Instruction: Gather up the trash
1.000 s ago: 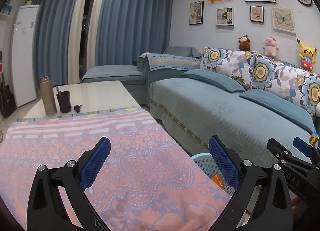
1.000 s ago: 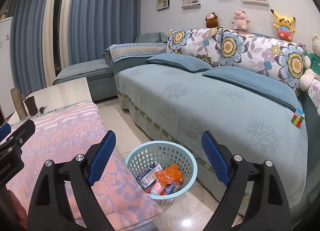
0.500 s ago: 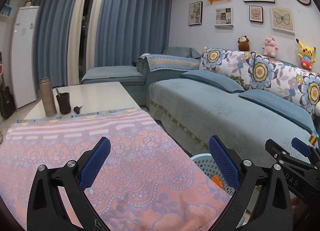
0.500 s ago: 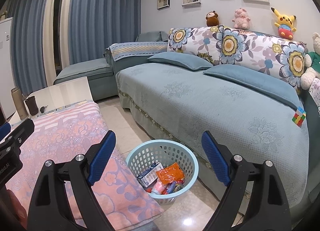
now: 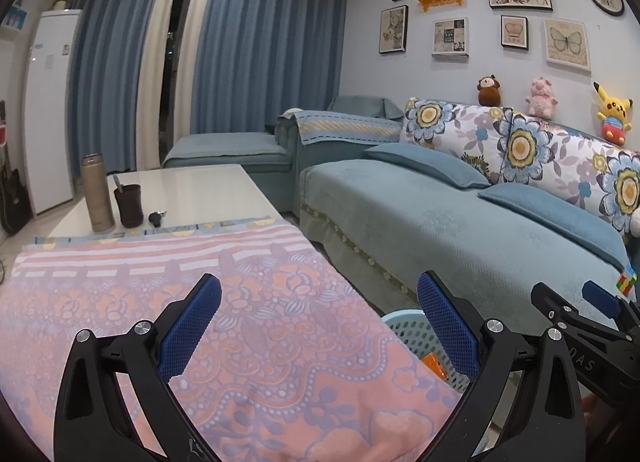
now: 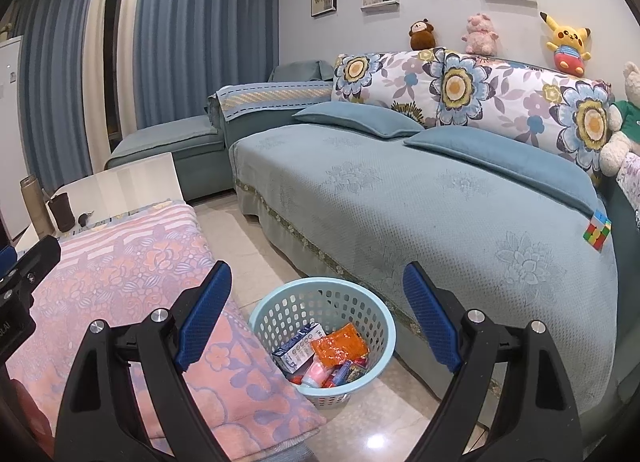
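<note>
Now my left gripper has its fingers wide apart above the pink cloth in the lower middle of the frame, with nothing between them. My right gripper is also spread wide, holding nothing. Between its fingers, low in the frame, the light blue basket stands on the floor between the cloth and the sofa. Inside lies the trash: a carton, an orange packet, small wrappers.
</note>
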Available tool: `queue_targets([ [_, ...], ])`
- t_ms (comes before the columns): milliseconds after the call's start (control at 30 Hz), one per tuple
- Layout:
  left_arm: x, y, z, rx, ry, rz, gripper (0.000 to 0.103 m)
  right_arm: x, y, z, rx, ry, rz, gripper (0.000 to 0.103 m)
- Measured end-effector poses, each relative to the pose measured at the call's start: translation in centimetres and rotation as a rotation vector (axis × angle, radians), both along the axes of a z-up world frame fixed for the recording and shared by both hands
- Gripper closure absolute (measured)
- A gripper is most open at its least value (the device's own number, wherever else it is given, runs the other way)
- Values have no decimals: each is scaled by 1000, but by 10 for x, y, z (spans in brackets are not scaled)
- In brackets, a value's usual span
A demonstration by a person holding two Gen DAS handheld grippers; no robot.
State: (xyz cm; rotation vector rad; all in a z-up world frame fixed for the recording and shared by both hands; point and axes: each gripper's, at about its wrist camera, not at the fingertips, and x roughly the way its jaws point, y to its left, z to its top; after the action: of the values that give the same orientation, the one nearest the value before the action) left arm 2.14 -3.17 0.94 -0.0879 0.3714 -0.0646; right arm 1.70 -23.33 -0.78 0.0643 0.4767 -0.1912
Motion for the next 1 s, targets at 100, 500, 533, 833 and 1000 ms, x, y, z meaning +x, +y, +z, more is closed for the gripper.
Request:
queue_targets([
  [100,-2,1,2,15,-20,25,8,0,0,0,-4,-1,-3,20],
  [500,-4,7,2,0,-17,39,8,1,6,1,-30,4,0,20],
  [533,-4,7,2,0,-16,40,8,0,6,1,-30,3,-1,20],
  [833,-2,8,0,16,-6,64,8,2,9,-1,-44,4,-5,20],
  [1000,-4,7,-1,30,-11,74,8,1,9,-1,-41,5,-4,20],
])
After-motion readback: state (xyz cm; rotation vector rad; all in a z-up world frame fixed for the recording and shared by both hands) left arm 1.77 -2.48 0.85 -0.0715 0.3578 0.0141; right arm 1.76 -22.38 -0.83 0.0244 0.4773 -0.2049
